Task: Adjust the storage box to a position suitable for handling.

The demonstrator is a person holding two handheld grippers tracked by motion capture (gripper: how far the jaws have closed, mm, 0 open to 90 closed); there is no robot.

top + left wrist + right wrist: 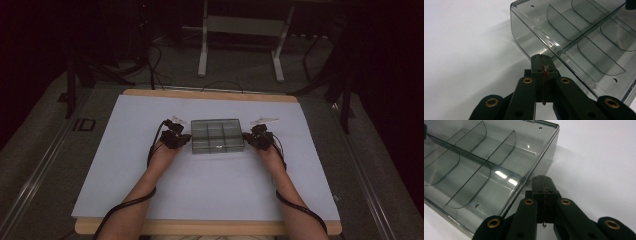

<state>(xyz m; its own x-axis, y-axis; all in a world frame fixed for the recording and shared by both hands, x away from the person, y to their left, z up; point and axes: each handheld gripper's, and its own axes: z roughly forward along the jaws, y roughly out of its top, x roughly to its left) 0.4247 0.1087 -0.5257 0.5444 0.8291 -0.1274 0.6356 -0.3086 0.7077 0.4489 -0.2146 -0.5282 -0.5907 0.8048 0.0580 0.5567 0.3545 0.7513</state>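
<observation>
We see a clear divided box [217, 135] at the middle of the white sheet [125, 165] on the table [210, 95], nothing else near it. Our left gripper [186, 138] and right gripper [248, 137] flank its short ends, jaws pressed together, gripping nothing, tips against its walls.

white sheet [200, 185] on wood table [210, 95], metal stand [240, 45] behind

In the left gripper view, the left gripper [541, 58] was seen with its two black jaws pressed together, nothing between them, their tips just at the near wall of a clear smoky plastic box [529, 42]. Curved dividers [560, 25] split the box into empty compartments. A white surface [461, 50] lay beneath.
</observation>
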